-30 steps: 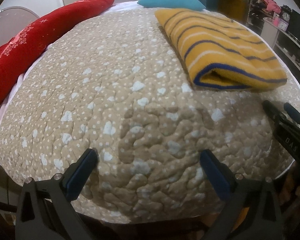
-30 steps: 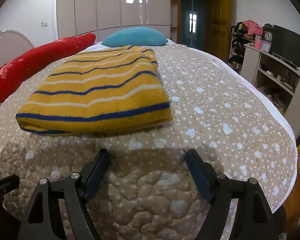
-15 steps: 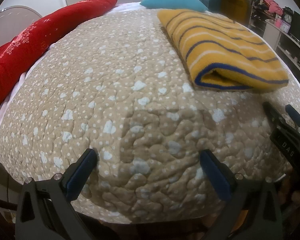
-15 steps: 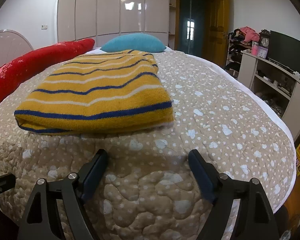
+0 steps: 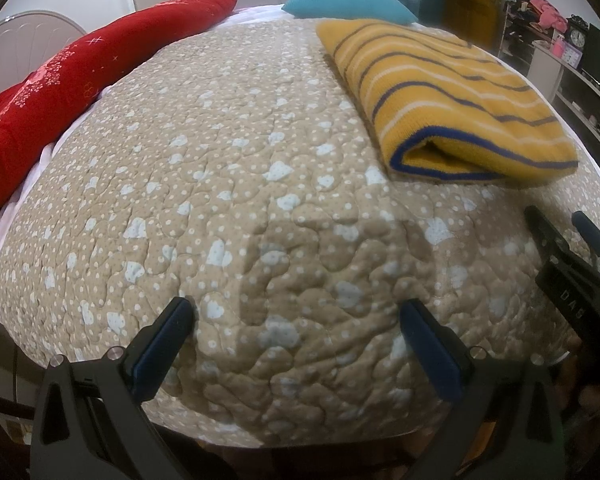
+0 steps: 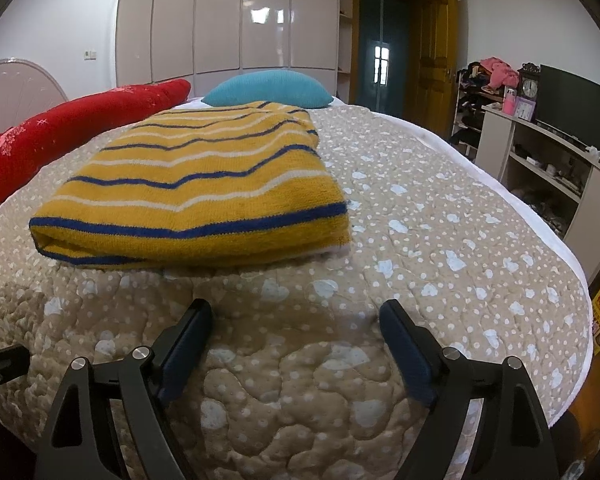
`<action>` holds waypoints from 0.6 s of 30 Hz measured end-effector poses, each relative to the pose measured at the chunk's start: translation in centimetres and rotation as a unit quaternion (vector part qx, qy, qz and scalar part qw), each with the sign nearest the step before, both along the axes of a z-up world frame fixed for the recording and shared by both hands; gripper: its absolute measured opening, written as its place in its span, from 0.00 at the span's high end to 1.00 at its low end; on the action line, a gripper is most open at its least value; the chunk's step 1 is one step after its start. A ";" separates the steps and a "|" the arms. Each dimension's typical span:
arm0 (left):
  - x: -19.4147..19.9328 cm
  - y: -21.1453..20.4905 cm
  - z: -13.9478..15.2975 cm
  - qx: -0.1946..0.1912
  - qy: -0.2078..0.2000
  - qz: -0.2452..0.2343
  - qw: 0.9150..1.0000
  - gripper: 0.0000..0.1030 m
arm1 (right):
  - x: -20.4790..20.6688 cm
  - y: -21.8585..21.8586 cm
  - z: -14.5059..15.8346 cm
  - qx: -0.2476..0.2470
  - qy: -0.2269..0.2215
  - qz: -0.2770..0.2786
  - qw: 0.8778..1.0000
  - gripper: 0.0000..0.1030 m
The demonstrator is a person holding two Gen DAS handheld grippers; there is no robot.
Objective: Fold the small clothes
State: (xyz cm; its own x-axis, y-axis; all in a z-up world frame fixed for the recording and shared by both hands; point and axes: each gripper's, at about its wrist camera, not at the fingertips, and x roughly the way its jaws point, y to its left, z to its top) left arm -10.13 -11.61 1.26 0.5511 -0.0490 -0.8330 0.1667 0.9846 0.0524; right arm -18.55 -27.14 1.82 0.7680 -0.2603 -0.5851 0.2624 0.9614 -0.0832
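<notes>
Your sweater [image 6: 192, 184] already looks folded — a neat yellow striped block lying flat on the quilt [image 5: 220, 200], just ahead of your right gripper [image 6: 296, 336] and off to the right of your left gripper [image 5: 296, 332]. Both stand wide apart, holding nothing. Little seems left, bar perhaps a tidy — no other loose clothes show, and no basket or bin.
</notes>
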 end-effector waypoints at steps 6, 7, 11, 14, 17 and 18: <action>0.0 0.0 0.0 0.000 0.000 0.000 1.000 0.00 | -0.1 0.3 -0.2 -0.003 -0.004 -0.002 1.000 0.13; 0.0 0.0 0.0 0.000 -0.001 0.000 1.000 0.00 | -0.1 0.2 -0.2 -0.003 -0.004 -0.002 1.000 0.13; -0.1 0.0 0.0 0.000 -0.001 0.000 1.000 0.00 | -0.3 0.3 -0.3 -0.004 -0.007 -0.003 1.000 0.13; -0.1 0.0 0.0 0.000 -0.003 0.001 1.000 0.00 | -0.4 0.5 -0.4 -0.009 -0.010 -0.004 1.000 0.13; -0.2 0.0 0.0 0.000 -0.005 0.002 1.000 0.00 | -0.5 0.7 -0.6 -0.014 -0.014 -0.005 1.000 0.13; -0.3 0.0 0.0 0.000 -0.004 0.003 1.000 0.00 | -0.5 0.7 -0.7 -0.015 -0.015 -0.005 1.000 0.13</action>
State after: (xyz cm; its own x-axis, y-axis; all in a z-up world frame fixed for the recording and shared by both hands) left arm -10.38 -11.61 1.24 0.5588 -0.0459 -0.8280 0.1611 0.9855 0.0541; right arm -19.08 -26.43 1.14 0.7826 -0.2847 -0.5536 0.2743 0.9560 -0.1039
